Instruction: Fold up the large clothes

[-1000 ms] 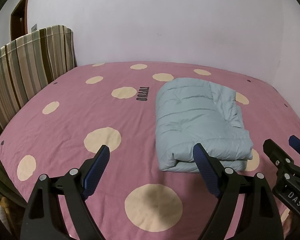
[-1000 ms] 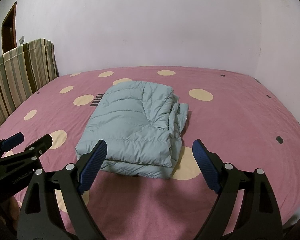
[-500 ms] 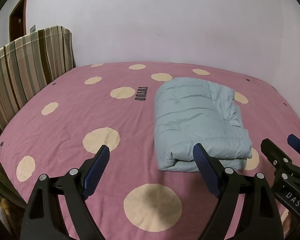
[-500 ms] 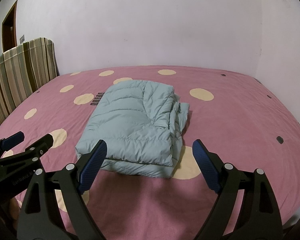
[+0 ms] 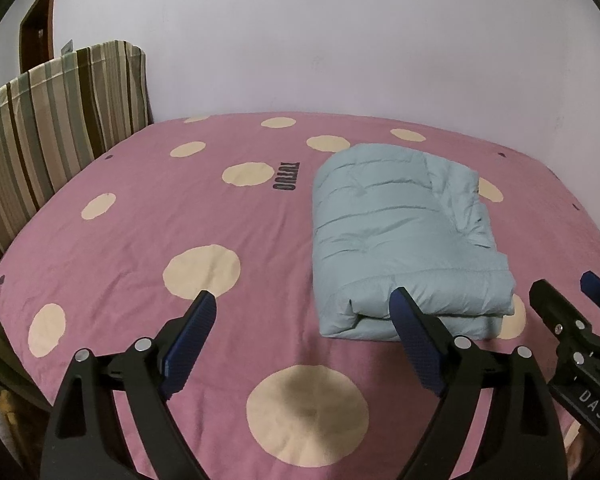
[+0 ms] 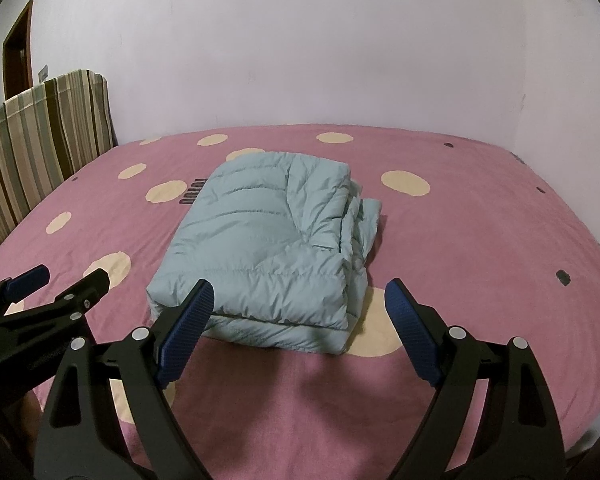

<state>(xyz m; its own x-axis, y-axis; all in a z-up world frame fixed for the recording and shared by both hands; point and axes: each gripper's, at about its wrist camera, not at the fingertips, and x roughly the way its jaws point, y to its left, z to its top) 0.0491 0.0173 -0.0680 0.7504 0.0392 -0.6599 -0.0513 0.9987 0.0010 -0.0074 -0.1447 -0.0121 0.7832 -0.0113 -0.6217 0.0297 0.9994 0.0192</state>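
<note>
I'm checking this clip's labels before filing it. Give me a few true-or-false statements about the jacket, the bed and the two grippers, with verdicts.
1. The light blue puffer jacket lies folded into a compact bundle on the pink bedspread. True.
2. The right gripper is clamped on the jacket's near edge. False: its jaws are wide open and hold nothing, short of the jacket.
3. The left gripper is open and empty. True.
4. The bedspread is plain pink. False: it carries cream dots and a dark printed word.
5. A striped fabric-covered panel stands at the left side of the bed. True.
6. A second garment lies beside the jacket. False: only the jacket is on the bed.
</note>
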